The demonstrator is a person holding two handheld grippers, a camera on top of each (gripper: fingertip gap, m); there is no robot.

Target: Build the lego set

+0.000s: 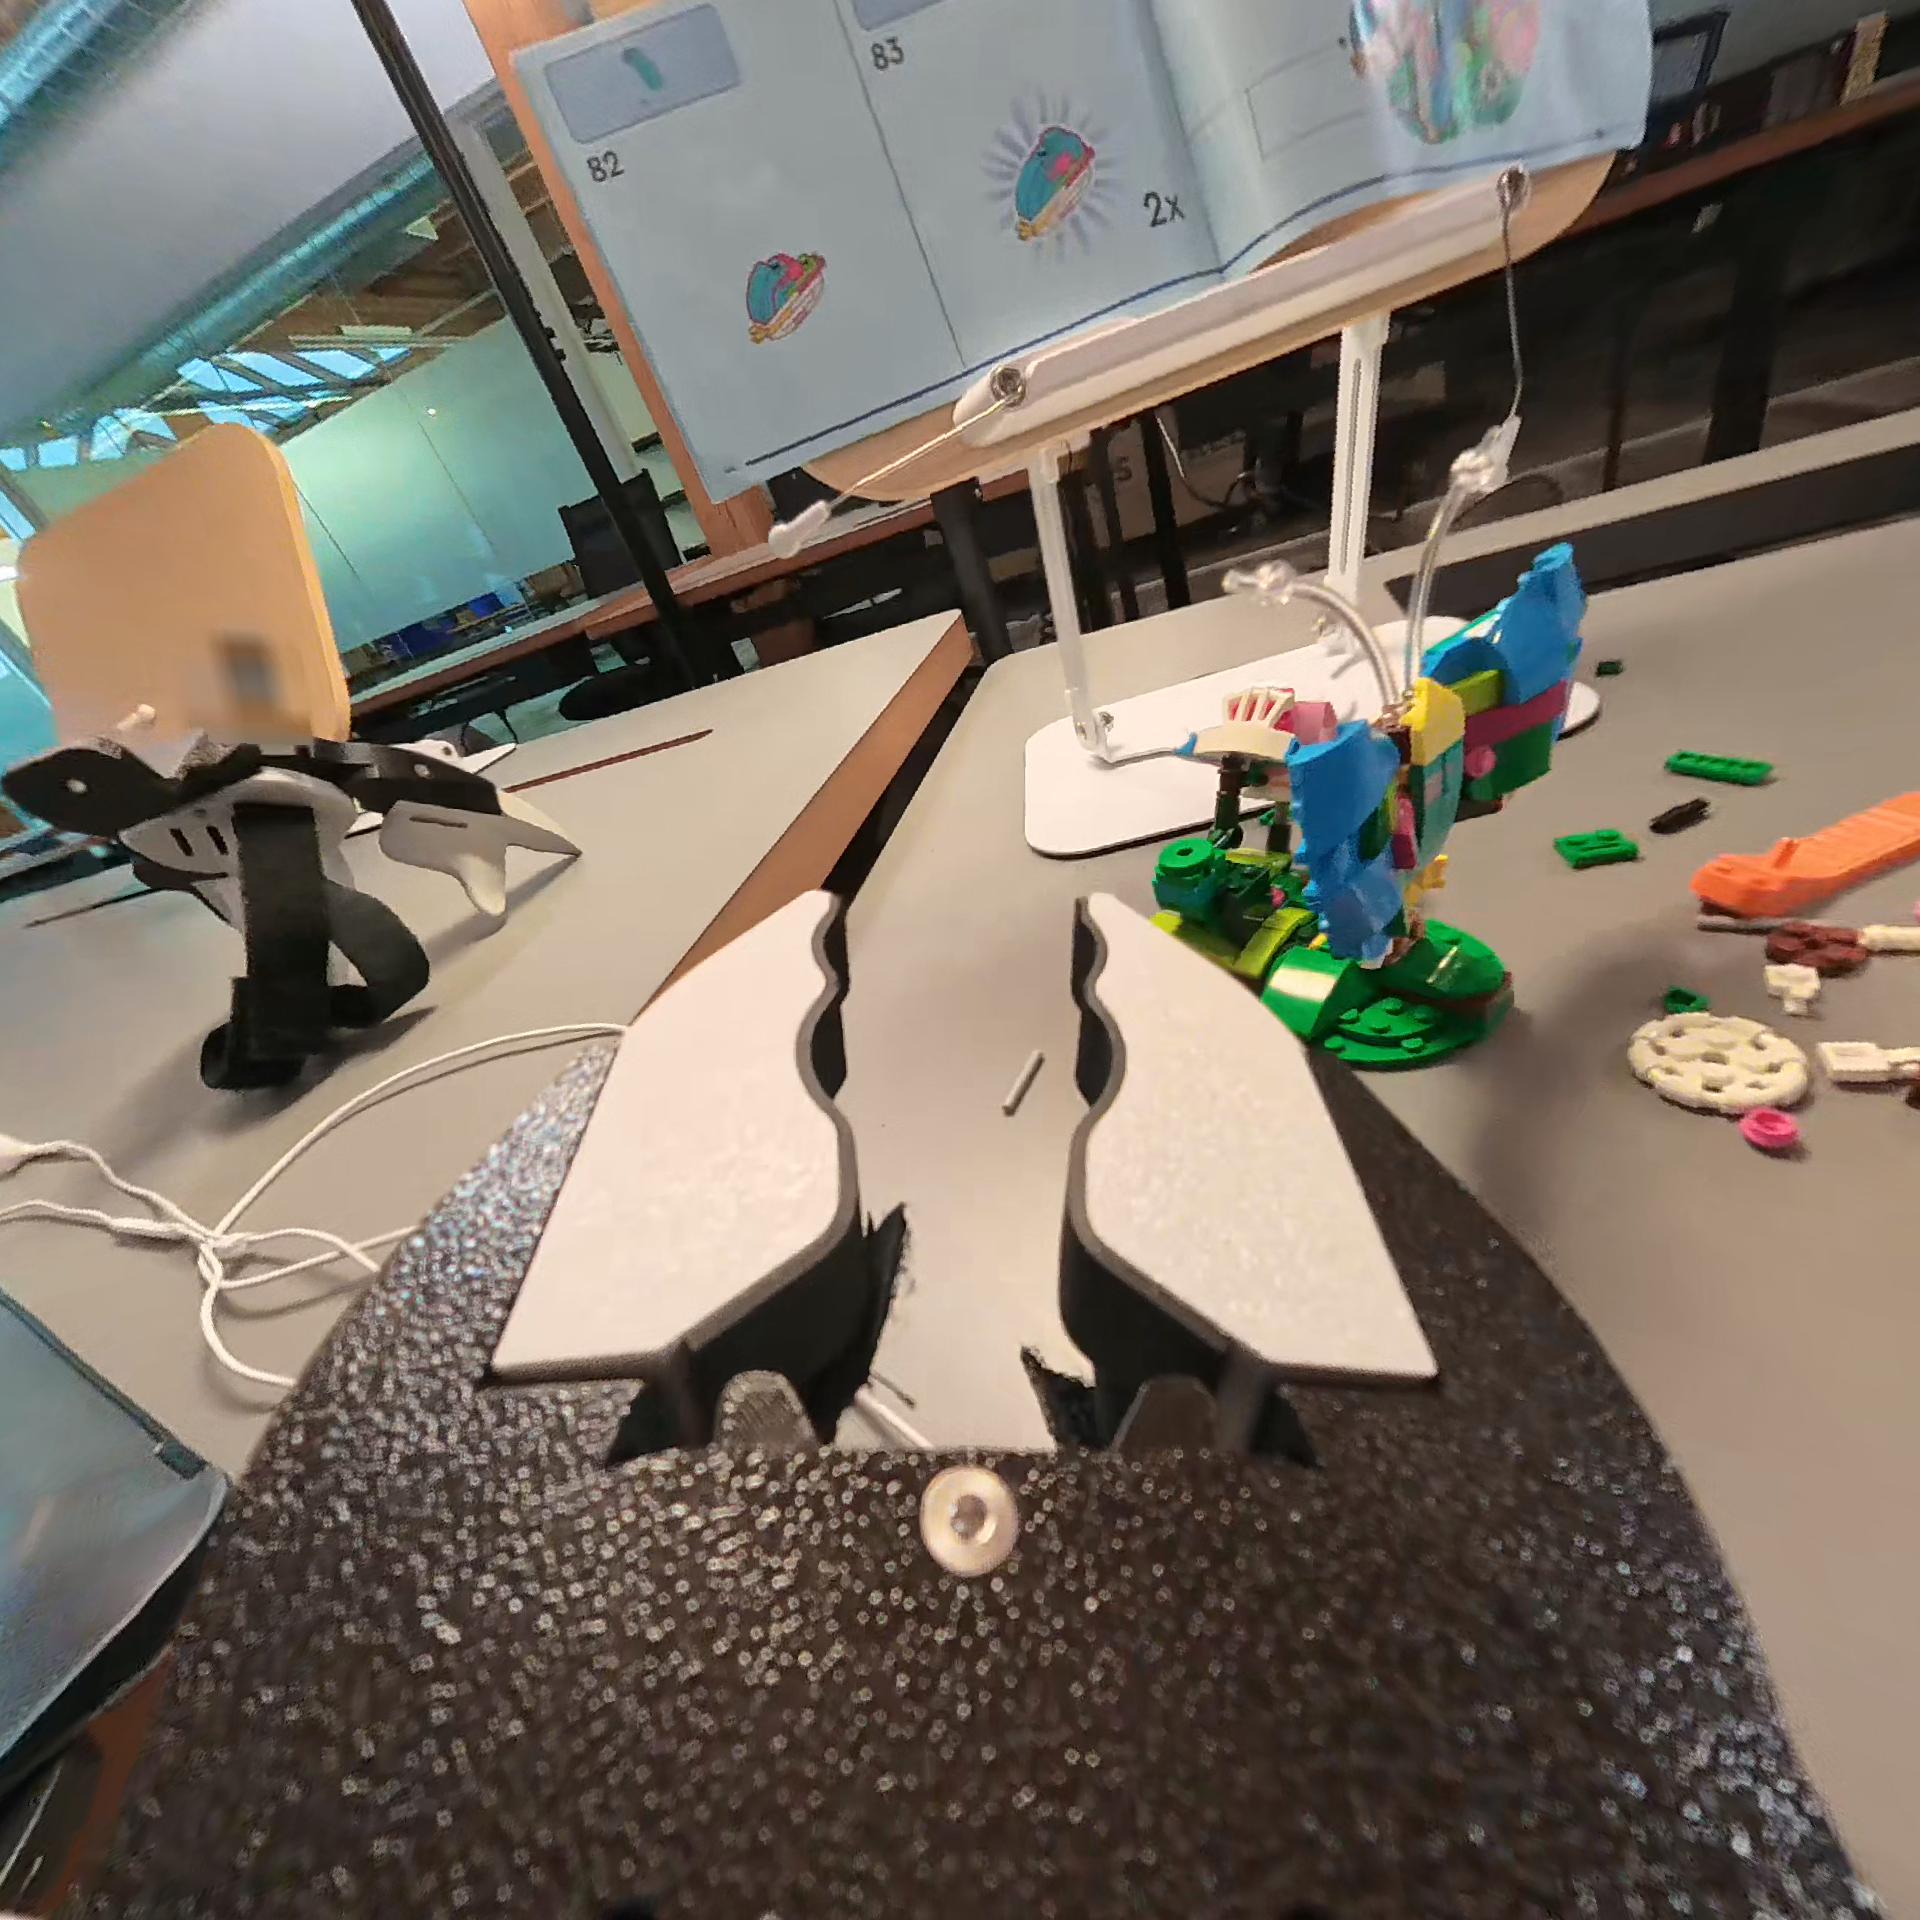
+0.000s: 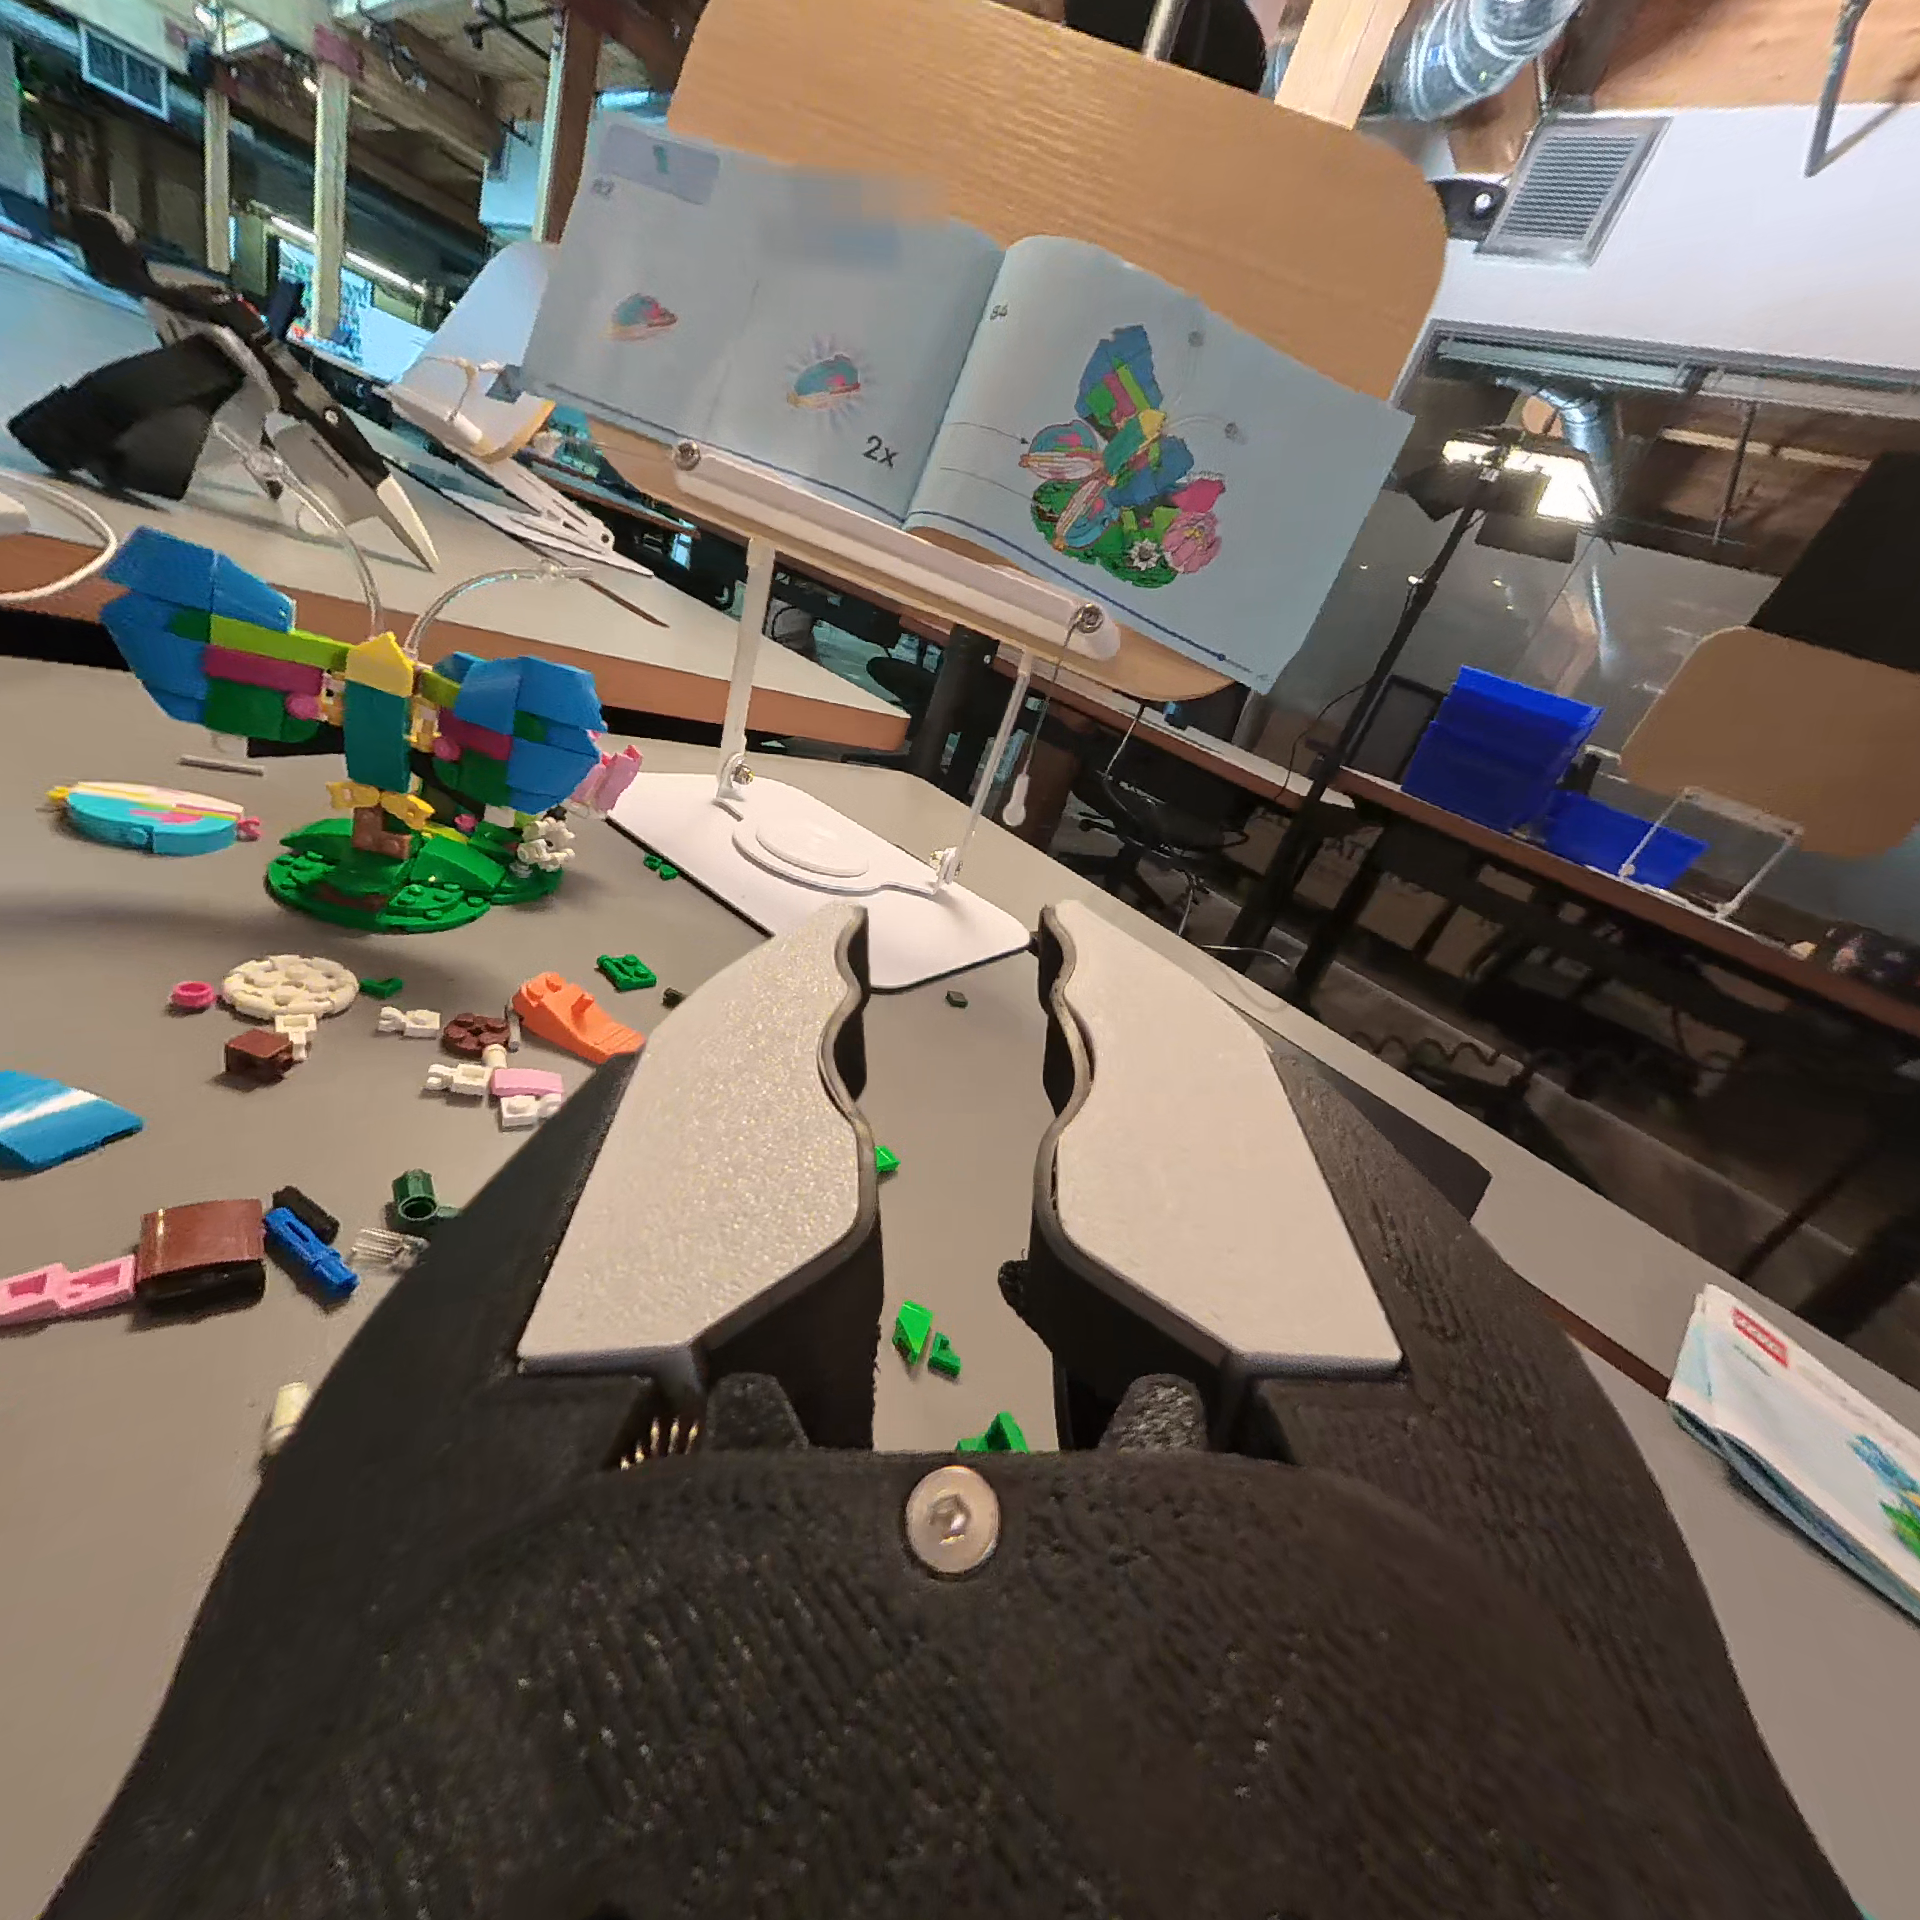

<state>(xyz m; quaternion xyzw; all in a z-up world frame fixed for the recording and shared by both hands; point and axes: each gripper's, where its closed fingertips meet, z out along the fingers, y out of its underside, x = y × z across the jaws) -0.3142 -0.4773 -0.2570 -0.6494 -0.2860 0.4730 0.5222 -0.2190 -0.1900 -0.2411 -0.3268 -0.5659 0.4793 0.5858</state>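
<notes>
A partly built lego butterfly (image 1: 1392, 821) with blue wings stands on a green base on the grey table; it also shows in the right wrist view (image 2: 384, 748). My left gripper (image 1: 956, 914) is open and empty, left of the model. My right gripper (image 2: 951, 925) is open and empty, right of the model and above small green pieces (image 2: 920, 1340). Loose pieces lie near the model: a white round plate (image 2: 291, 985), an orange brick separator (image 2: 577, 1016), a brown piece (image 2: 203, 1247), a round teal and pink wing assembly (image 2: 145, 816).
An open instruction book (image 2: 935, 416) rests on a white stand (image 2: 831, 862) behind the model. Another gripper device (image 1: 270, 831) and a white cable (image 1: 208, 1195) lie on the left table. A second booklet (image 2: 1808, 1455) lies at the right table edge. Left tips to right tips: about 30 cm. The brown piece (image 2: 203, 1247) is about 12 cm from my right fingertips and 20 cm from my left. From my right tips it is roughly 15 cm to the orange brick separator (image 2: 577, 1016); from my left, 20 cm. It turns up in the left wrist view (image 1: 1806, 860) as well.
</notes>
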